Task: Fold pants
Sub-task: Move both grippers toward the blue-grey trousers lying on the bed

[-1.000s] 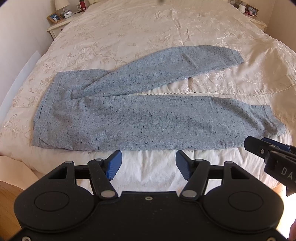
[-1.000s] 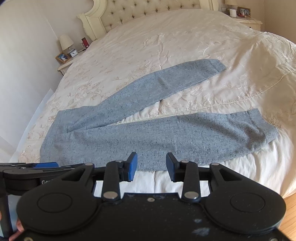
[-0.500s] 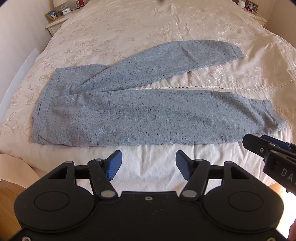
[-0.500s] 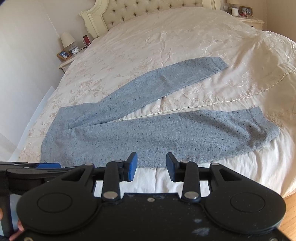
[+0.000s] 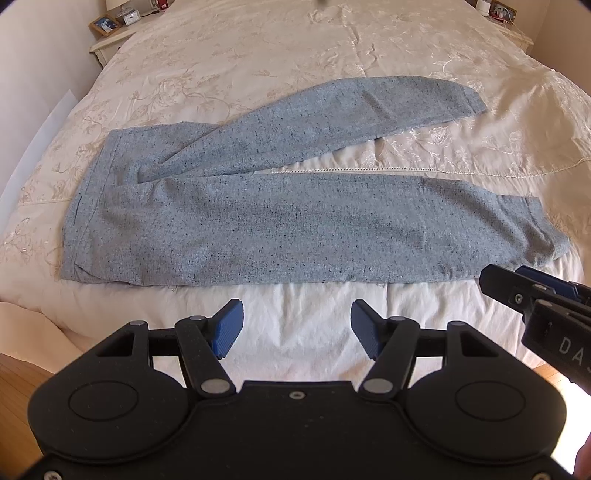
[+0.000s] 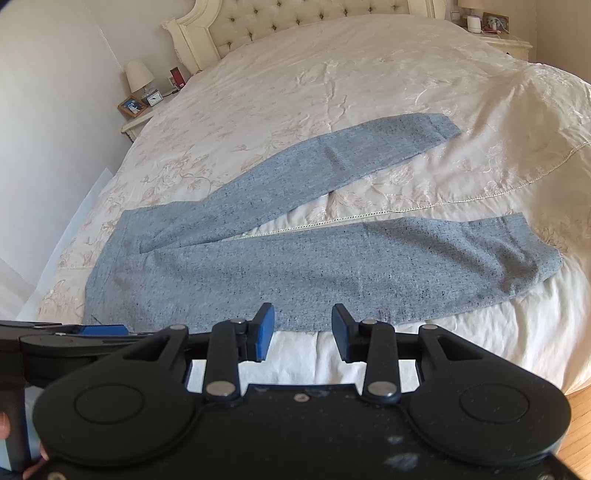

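The pants (image 5: 295, 229) are spread flat on the bed (image 5: 332, 55) with legs splayed, while the left tool (image 5: 297, 328) and right tool (image 6: 303, 338) are held wide and empty short of the near edge, presumably for a first grasp.

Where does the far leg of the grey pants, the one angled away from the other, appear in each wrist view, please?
Left wrist: the far leg runs from centre left up to the upper right, cuff near the right.
Right wrist: the far leg crosses the middle, rising to a cuff at upper right.
Shared landmark: the framed photo on the nightstand at upper left.
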### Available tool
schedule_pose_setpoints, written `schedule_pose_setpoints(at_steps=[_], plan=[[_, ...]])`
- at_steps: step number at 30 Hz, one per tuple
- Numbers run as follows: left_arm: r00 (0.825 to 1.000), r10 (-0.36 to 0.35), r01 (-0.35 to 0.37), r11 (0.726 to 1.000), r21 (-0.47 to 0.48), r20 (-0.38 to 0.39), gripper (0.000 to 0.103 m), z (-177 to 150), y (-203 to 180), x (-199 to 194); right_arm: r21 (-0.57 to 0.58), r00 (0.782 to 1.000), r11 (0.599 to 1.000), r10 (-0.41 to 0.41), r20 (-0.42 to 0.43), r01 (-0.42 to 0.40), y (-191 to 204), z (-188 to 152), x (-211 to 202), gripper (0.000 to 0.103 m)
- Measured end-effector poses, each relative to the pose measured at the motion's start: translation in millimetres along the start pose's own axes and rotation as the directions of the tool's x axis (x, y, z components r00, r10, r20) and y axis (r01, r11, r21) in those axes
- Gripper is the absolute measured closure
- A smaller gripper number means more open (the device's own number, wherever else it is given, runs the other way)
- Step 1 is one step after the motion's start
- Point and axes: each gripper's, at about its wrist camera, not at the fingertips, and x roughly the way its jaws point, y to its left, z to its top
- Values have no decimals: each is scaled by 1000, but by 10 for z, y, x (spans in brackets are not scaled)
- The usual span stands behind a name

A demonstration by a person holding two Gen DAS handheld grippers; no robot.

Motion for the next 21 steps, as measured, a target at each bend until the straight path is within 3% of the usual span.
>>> schedule_pose_setpoints(at_steps=[10, 16, 21], plan=[[998, 17, -18, 1000, -24, -53, 36, -130, 168, 133, -1, 998, 1000, 24, -57, -24, 9, -52, 145, 65], [992, 62, -70, 995, -73, -109, 36, -158, 466, 314, -3, 992, 999, 43, -120, -44, 92, -121, 331, 65], [989, 97, -107, 990, -97, -108, 36, -64, 788, 475, -21, 986, 998, 57, -158, -61, 239, -111, 500, 65]])
